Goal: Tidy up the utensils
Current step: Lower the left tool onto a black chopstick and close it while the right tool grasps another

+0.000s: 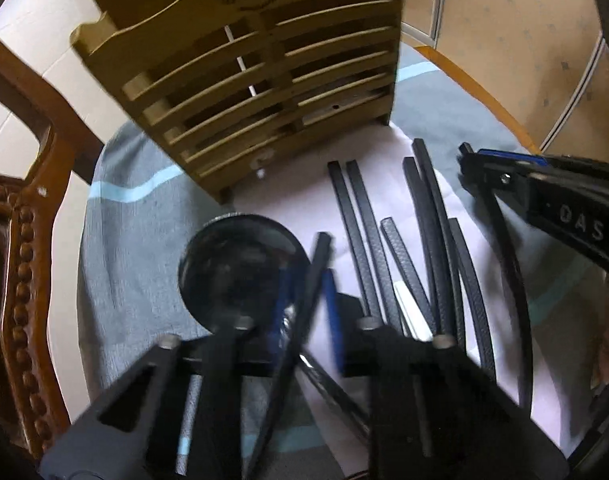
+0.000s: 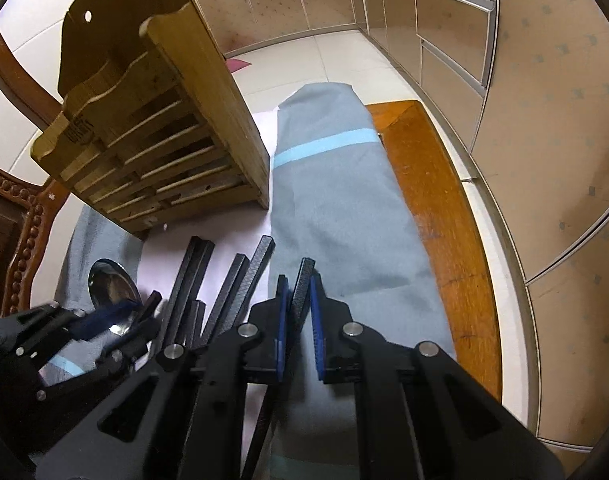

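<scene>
A wooden slotted utensil rack [image 1: 264, 80] stands tilted on the cloth; it also shows in the right wrist view [image 2: 152, 132]. Several black chopsticks [image 1: 384, 248] lie side by side in front of it, seen too in the right wrist view [image 2: 220, 292]. My left gripper [image 1: 308, 312] is shut on one black chopstick [image 1: 308, 292], beside a steel ladle bowl [image 1: 240, 268]. My right gripper [image 2: 300, 324] is shut on another black chopstick [image 2: 302, 292] and appears at the right of the left wrist view [image 1: 504, 176]. The left gripper shows low left in the right wrist view [image 2: 116, 320].
A grey cloth [image 2: 336, 208] with a light blue stripe covers a wooden table [image 2: 436, 216]. A carved wooden chair [image 1: 20, 240] stands at the left. Cabinet doors [image 2: 504, 60] line the right side beyond the tiled floor.
</scene>
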`<move>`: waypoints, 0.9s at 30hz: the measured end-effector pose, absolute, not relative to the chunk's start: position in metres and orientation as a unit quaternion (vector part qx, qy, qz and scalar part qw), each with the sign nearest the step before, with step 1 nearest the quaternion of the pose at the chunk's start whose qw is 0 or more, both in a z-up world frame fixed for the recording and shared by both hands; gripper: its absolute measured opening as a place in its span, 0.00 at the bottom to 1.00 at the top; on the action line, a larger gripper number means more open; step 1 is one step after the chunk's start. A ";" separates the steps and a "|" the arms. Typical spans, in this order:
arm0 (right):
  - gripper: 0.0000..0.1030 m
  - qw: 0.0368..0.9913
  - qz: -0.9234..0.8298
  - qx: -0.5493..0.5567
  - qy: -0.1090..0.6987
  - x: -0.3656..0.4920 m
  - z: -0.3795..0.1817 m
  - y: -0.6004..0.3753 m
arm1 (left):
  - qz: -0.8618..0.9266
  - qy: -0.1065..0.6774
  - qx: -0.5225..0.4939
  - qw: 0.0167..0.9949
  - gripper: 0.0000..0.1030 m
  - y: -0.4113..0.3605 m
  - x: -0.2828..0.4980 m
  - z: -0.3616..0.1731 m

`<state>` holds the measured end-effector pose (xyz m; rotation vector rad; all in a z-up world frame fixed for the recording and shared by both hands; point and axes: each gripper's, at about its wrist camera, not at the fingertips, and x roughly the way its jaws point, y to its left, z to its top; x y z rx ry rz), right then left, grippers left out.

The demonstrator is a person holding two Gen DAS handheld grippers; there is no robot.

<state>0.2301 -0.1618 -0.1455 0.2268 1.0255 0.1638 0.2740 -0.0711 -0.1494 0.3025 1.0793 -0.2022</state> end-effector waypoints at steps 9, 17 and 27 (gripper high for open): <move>0.11 0.866 0.086 0.109 0.481 0.228 -0.141 -0.162 | -0.099 0.484 0.115 0.862 0.08 -0.054 0.273 -0.110; 0.11 0.867 0.087 0.108 0.479 0.225 -0.138 -0.162 | -0.110 0.494 0.122 0.854 0.42 -0.052 0.279 -0.105; 0.11 0.863 0.095 0.106 0.484 0.225 -0.141 -0.160 | -0.109 0.515 0.137 0.839 0.16 -0.062 0.282 -0.148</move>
